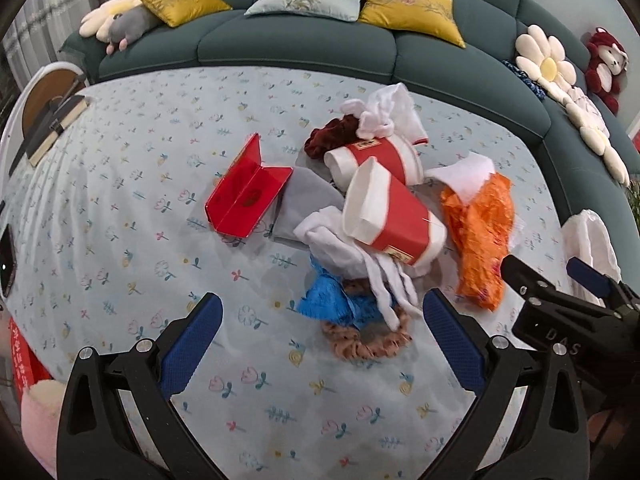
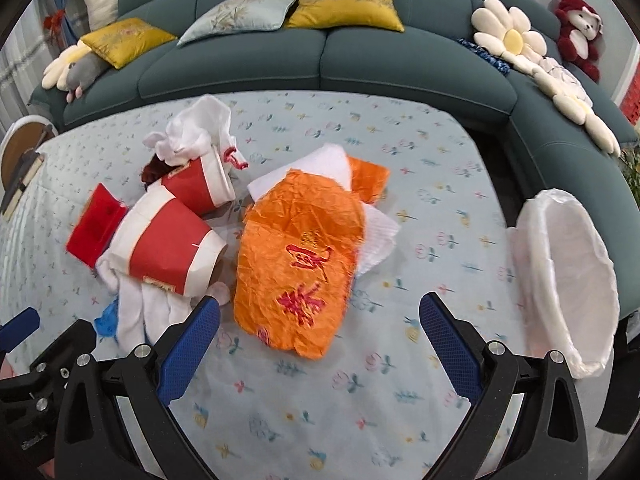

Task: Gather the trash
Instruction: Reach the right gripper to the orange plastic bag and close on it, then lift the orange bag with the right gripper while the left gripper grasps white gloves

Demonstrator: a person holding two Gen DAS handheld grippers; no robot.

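Trash lies heaped near the middle of a table covered by a pale blue floral tablecloth (image 1: 132, 168), in front of a dark teal sofa (image 1: 296, 46). Left gripper (image 1: 322, 344): jaws spread wide, nothing between them, held above the cloth just short of the heap. Right gripper (image 2: 320, 344): jaws likewise spread wide and empty, poised over the near end of a crumpled orange wrapper (image 2: 296, 264) printed with red characters.

The heap contains 2 red-and-white paper cups on their sides: the nearer cup (image 1: 390, 216) rests on white tissue (image 1: 340, 248), and the farther cup (image 1: 376, 160) lies just behind it, touching it. More crumpled white tissue (image 1: 390, 112) sits at the far edge beside a dark red fuzzy object (image 1: 332, 136). An open red box (image 1: 244, 188) lies to the left of the cups, next to a grey sheet (image 1: 304, 200). A blue crumpled wrapper (image 1: 328, 300) overlaps a brown woven ring (image 1: 360, 344), closest to the left gripper. A white folded napkin (image 2: 376, 236) is partly under the orange wrapper.

A bin lined with a white bag (image 2: 564, 280) stands at the table's right edge, well apart from the heap. On the sofa are 2 yellow cushions, 1 pale cushion (image 1: 308, 0) and several plush toys.
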